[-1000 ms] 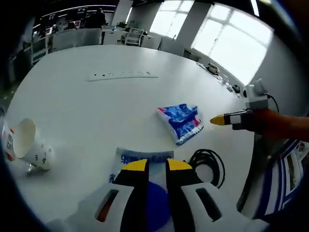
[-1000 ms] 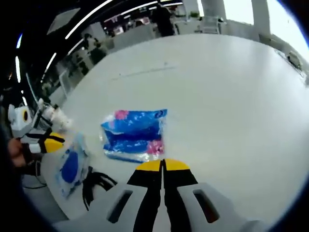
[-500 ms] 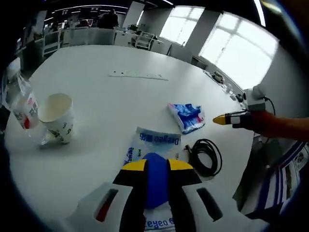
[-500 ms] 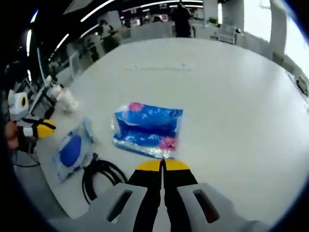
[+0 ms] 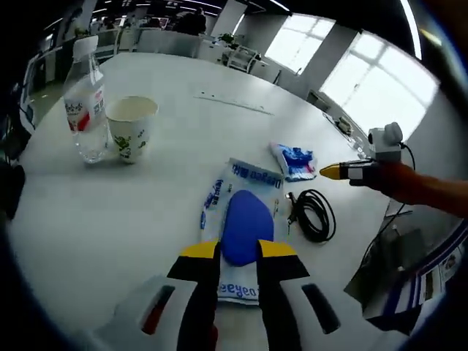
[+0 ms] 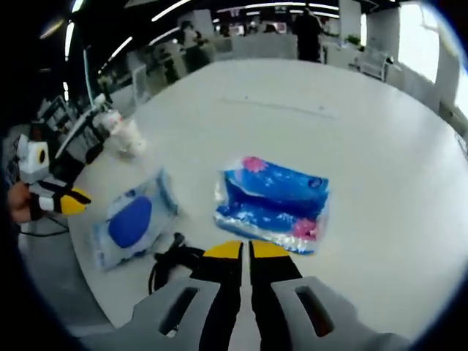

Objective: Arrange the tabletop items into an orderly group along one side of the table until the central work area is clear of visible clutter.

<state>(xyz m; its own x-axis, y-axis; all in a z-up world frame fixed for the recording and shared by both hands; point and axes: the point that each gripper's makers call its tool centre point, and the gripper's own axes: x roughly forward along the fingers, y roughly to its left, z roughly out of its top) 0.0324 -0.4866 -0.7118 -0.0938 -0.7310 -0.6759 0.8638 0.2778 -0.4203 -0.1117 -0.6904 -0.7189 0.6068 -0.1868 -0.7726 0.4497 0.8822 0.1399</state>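
Observation:
A clear wet-wipes pack with a blue lid (image 5: 241, 219) lies flat on the white table (image 5: 146, 197), just ahead of my left gripper (image 5: 238, 250). Its jaws stand a little apart and hold nothing. Right of the pack lies a coiled black cable (image 5: 313, 213), and beyond it a blue tissue pack (image 5: 295, 161). A paper cup (image 5: 131, 128) and a water bottle (image 5: 86, 110) stand upright at the far left. My right gripper (image 6: 244, 250) is shut and empty, hovering near the tissue pack (image 6: 274, 205), with the cable (image 6: 172, 263) and wipes pack (image 6: 131, 223) to its left.
A white power strip (image 5: 232, 102) lies far across the table. The right gripper (image 5: 330, 172), in a person's hand, hangs past the table's right edge; the left gripper (image 6: 73, 201) shows off the edge too. Office desks and chairs stand beyond.
Both cameras have pulled back and swung, so more of the table shows; cup and bottle now sit upright in the left gripper view. The items themselves have not shifted.

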